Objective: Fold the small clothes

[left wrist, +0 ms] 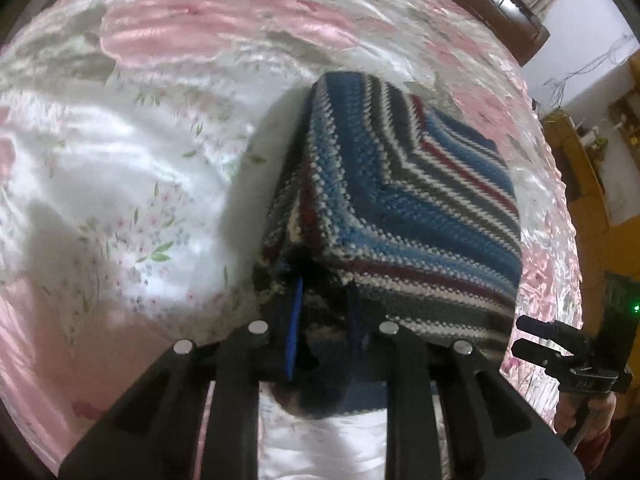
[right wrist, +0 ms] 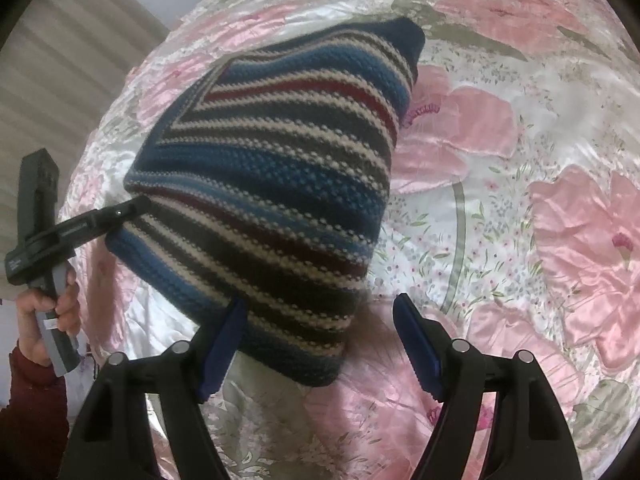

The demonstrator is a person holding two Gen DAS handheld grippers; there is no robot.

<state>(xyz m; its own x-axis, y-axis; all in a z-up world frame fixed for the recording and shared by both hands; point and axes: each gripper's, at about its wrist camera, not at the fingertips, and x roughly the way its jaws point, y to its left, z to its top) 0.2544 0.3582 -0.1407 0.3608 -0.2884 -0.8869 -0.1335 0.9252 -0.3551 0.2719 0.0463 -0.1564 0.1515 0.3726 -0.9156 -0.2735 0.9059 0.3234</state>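
Observation:
A striped knit garment (left wrist: pixel 400 200) in blue, white, grey and dark red is folded into a thick bundle and held up off a bed. My left gripper (left wrist: pixel 324 300) is shut on its near edge, with knit bunched between the blue pads. In the right wrist view the same garment (right wrist: pixel 272 184) hangs tilted, and the left gripper (right wrist: pixel 136 204) pinches its left edge. My right gripper (right wrist: pixel 320 302) stands open, its blue pads (right wrist: pixel 416 344) wide apart on either side of the garment's lower corner. From the left wrist it shows as the right gripper (left wrist: pixel 528 336), just off the garment's right edge.
A pink and white floral satin bedspread (right wrist: pixel 520 200) covers the bed (left wrist: pixel 140 160) under the garment. Dark wooden furniture (left wrist: pixel 500 4) runs along the far edge and yellow wooden furniture (left wrist: pixel 580 168) stands to the right. A hand (right wrist: pixel 44 304) in a red sleeve holds the left gripper.

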